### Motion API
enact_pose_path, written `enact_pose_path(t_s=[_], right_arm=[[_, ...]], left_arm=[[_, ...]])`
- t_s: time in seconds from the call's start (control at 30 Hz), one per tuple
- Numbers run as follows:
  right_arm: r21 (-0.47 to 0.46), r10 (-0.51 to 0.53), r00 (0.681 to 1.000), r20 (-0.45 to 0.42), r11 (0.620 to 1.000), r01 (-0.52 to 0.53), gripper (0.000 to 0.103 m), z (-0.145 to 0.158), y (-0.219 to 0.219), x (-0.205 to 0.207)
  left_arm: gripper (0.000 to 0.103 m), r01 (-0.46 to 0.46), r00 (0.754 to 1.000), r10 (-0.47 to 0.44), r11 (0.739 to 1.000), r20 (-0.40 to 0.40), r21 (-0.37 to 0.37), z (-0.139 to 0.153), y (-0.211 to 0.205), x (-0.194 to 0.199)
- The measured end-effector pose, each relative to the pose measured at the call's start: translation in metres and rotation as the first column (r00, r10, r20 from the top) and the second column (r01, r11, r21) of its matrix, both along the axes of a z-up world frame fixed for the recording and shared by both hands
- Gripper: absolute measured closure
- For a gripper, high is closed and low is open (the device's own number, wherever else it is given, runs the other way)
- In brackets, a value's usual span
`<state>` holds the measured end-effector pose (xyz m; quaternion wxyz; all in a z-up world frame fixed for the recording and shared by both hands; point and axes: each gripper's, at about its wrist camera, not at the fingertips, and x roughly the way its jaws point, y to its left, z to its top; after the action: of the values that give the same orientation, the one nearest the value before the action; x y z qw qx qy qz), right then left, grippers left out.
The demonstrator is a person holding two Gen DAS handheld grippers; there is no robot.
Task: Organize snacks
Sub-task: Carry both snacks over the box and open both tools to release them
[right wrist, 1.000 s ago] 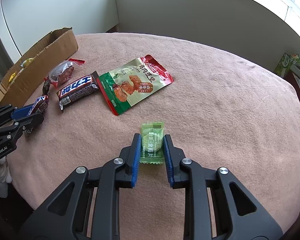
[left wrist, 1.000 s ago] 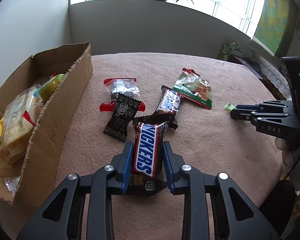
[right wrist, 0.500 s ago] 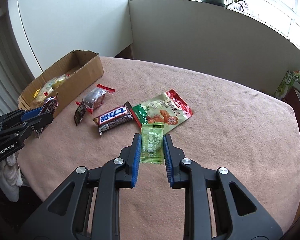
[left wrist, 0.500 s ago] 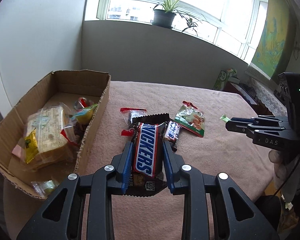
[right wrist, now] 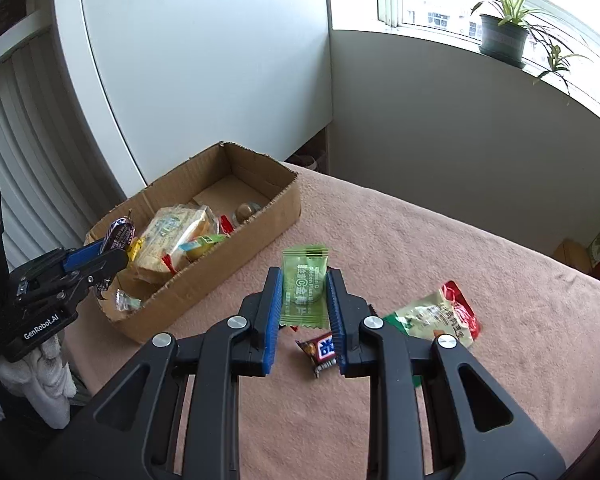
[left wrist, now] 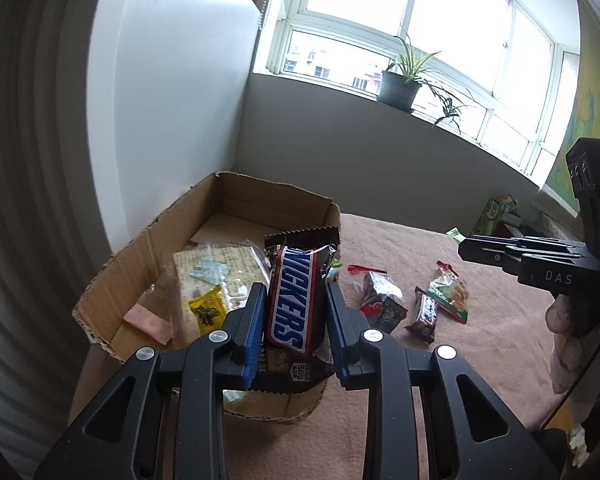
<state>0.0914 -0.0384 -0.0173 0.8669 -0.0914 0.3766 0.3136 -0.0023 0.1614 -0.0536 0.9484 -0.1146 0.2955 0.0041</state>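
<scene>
Left claw pinching Snickers bar above cardboard box; right claw pinching green sachet off surface. We judge both carried for boxing.

I read "SNICKERS" on the brown bar, "DAS" on the right tongs' body, "GenRobot.AI" on the left tongs' body, and "Vitamin C Golden Plum" on the green sachet.

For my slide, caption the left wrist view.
Left gripper holds brown Snickers bar over open cardboard box.
</scene>
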Motion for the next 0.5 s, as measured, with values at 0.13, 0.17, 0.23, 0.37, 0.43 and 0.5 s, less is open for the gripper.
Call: enact_pose_path(t_s=[0.13,0.17,0.23,0.37,0.43,0.5], right_arm=[[0.006,0.046,0.999,0.009,0.999,-0.047,0.080,0.007,0.035,0.006],[0.010,0.060,0.998,0.003,0.998,-0.060,0.080,0.007,0.043,0.008],[0.014,0.082,0.997,-0.007,0.997,-0.082,0.080,0.008,0.061,0.013],[0.014,0.113,0.993,-0.020,0.994,-0.113,0.080,0.006,0.095,0.026],[0.017,0.126,0.991,-0.034,0.992,-0.125,0.080,0.003,0.111,0.034],[0.013,0.136,0.990,-0.039,0.991,-0.136,0.080,-0.001,0.126,0.040]], left_arm=[[0.076,-0.055,0.998,0.055,0.998,-0.007,-0.013,-0.004,0.025,-0.002],[0.076,-0.069,0.998,0.069,0.998,-0.008,-0.010,-0.005,0.029,-0.001],[0.076,-0.093,0.996,0.093,0.996,-0.009,-0.005,-0.005,0.036,-0.001],[0.076,-0.122,0.992,0.122,0.992,-0.014,0.014,-0.007,0.048,0.002],[0.076,-0.134,0.991,0.134,0.991,-0.020,0.024,-0.009,0.053,0.005],[0.076,-0.140,0.990,0.141,0.990,-0.023,0.021,-0.010,0.058,0.006]])
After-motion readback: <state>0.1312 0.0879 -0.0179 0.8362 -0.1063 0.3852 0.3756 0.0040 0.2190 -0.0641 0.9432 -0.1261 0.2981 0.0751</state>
